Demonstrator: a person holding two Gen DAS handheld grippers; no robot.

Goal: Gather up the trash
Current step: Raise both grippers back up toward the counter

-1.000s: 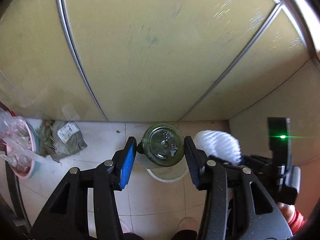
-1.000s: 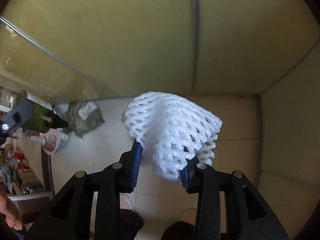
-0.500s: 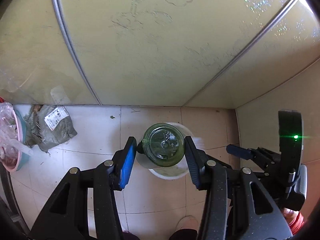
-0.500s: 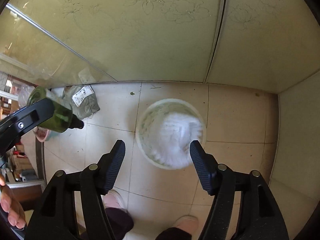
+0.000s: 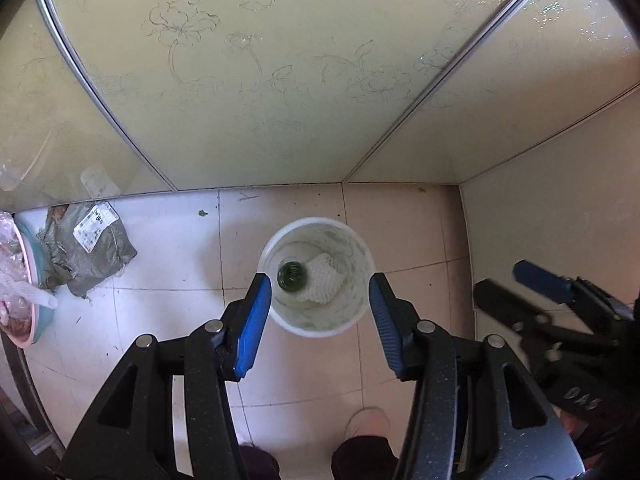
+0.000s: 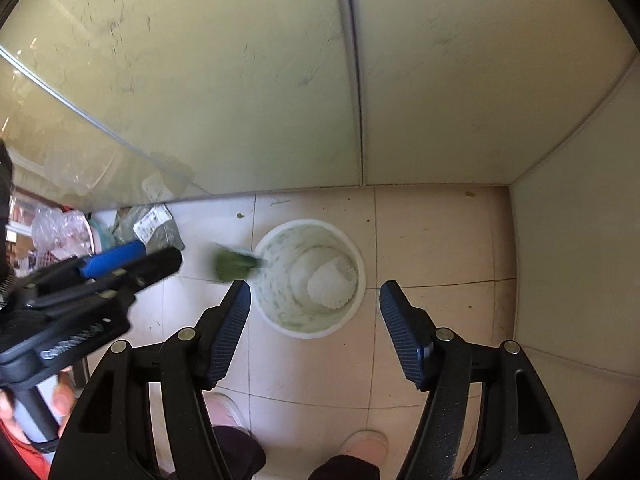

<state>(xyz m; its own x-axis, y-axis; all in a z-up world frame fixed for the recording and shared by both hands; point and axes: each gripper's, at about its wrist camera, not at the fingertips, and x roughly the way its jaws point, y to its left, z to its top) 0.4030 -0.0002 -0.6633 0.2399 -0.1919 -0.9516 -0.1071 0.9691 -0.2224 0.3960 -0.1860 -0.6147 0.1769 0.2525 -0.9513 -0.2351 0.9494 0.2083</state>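
A white bin (image 5: 362, 280) stands on the tiled floor below both grippers; it also shows in the right wrist view (image 6: 276, 316). White foam netting (image 5: 322, 280) lies at its bottom, and shows in the right wrist view (image 6: 332, 284). A green glass bottle (image 5: 292, 276) is in mid-fall, seen end-on over the bin's mouth. In the right wrist view the bottle (image 6: 234, 266) is a green blur at the bin's left rim. My left gripper (image 5: 318, 312) is open and empty above the bin. My right gripper (image 6: 314, 320) is open and empty above it too.
A crumpled grey parcel bag (image 5: 86, 248) with a white label lies on the floor at left. A pink basin (image 5: 18, 320) with plastic wrap sits at the far left edge. Frosted glass panels (image 5: 280, 80) and a wall close the corner behind the bin. The person's shoes (image 5: 366, 424) are below.
The right gripper opened and the foam netting fell into the bin. Then the left gripper opened and let go of the green bottle, which is dropping toward the bin.
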